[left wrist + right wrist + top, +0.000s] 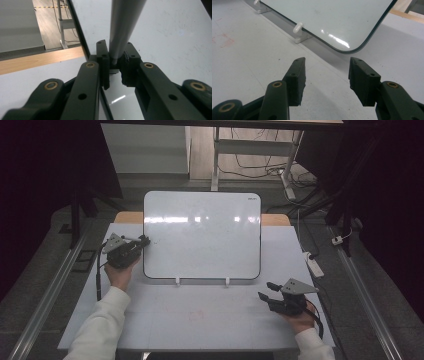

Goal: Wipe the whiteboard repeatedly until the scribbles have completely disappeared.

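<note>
left gripper view: left gripper (116, 66) clamps smooth grey rod (125, 27); right gripper (327, 75) gapes.

A white-topped table (210, 320) carries a whiteboard (202, 235) propped on two small white clips (177, 281).

The whiteboard (202, 234) is glossy white with a thin dark border and white clips. Beneath it the worktop (210, 320) is pale grey-white, faintly smudged red, edged with light wood behind. Both grippers' jaws are black with brass rivets.

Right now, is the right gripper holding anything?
No, the right gripper has its jaws spread apart over the bare table, nothing between them.
</note>
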